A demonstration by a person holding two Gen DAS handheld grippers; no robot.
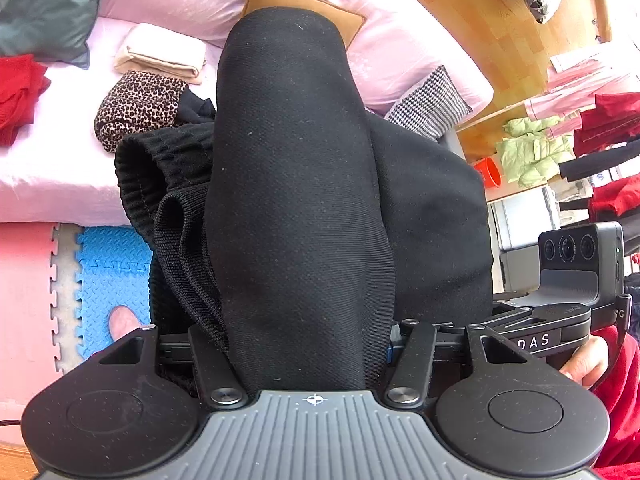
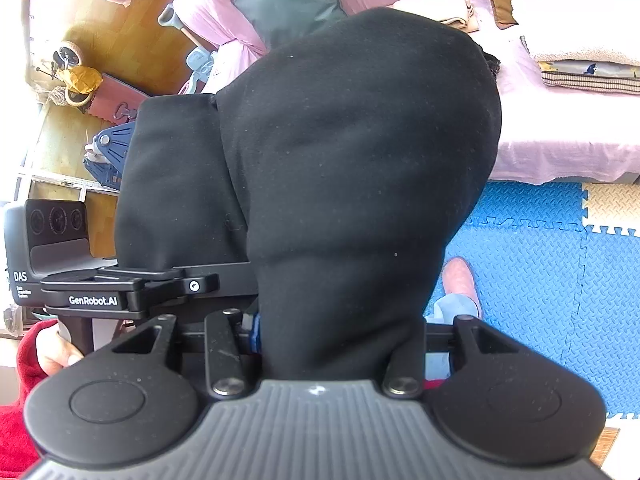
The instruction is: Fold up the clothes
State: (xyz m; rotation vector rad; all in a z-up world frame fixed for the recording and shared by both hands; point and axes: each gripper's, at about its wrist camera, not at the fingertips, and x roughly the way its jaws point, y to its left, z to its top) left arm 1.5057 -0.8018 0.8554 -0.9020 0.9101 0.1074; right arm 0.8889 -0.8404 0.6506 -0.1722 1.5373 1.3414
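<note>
black woven fabric of a heavy garment (image 1: 296,200) fills the space directly ahead of both cameras, bunched into thick rolls that rise out of each tool. left gripper (image 1: 308,356) is clamped on one roll; its fingers are buried under the cloth, so only the grip itself can be read. right gripper (image 2: 336,344) likewise pinches a second roll of the same black garment (image 2: 352,160), fingers hidden. a ribbed knit cuff or waistband (image 1: 160,184) hangs off the left side of the left roll. the garment is held in the air between the two tools, at the edge of the pink-sheeted bed (image 1: 48,176), probably so it can be carried over and laid flat for folding.

on the bed beyond: a folded cream cloth (image 1: 160,54), a leopard-print piece (image 1: 138,108), a red garment (image 1: 18,92), and a folded stack of towels (image 2: 580,64). blue foam floor tiles (image 2: 540,272) lie below, with a foot in a pink slipper (image 2: 460,280) on them.
</note>
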